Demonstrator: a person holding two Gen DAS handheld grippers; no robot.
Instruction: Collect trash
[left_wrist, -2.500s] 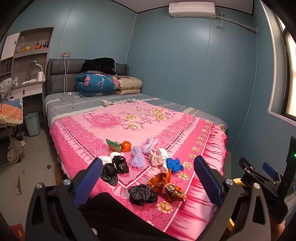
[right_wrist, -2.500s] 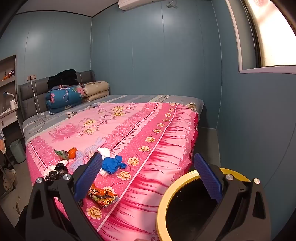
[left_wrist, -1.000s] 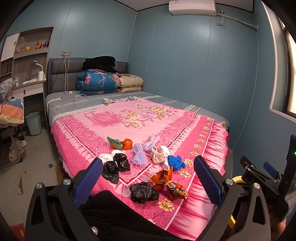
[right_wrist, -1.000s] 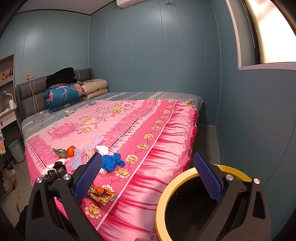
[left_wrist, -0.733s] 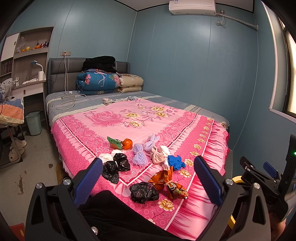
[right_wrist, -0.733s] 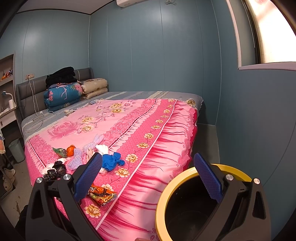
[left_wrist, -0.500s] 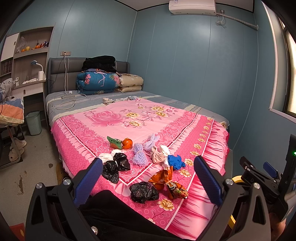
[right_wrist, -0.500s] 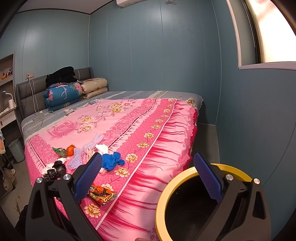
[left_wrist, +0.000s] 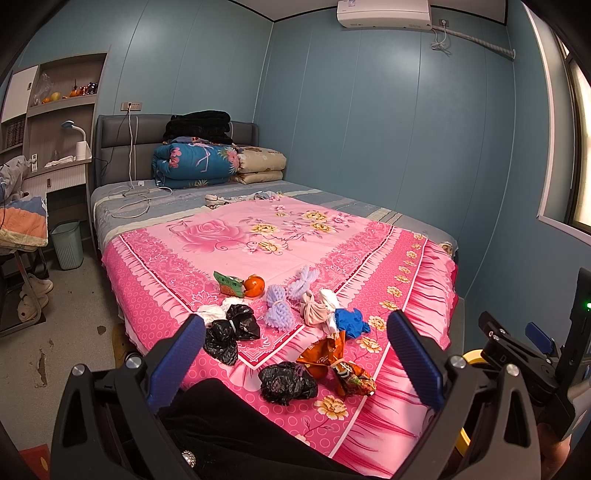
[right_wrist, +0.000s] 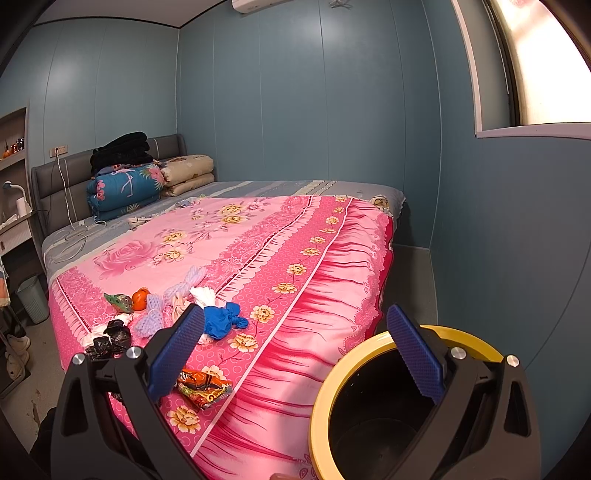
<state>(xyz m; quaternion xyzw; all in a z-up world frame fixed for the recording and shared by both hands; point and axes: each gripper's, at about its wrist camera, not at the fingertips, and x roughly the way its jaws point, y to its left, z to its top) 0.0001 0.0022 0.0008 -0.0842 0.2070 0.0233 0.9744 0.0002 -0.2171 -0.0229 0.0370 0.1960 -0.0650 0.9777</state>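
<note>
Both left gripper (left_wrist: 295, 360) and right gripper (right_wrist: 295, 354) held spread wide, empty. Trash clustered on the pink bedspread (left_wrist: 229, 236) near its foot; yellow-rimmed bin (right_wrist: 325, 391) stands beside. Nearest black bag (left_wrist: 286, 382) best approached low, pinched by crumpled bulk.

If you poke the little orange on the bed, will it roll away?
Probably a little. The orange looks round, so a push would likely start it rolling. The pink bedspread seems soft, which should slow it, and the green wrapper right beside it may block that side. It looks firm enough to pinch without squashing.
</note>
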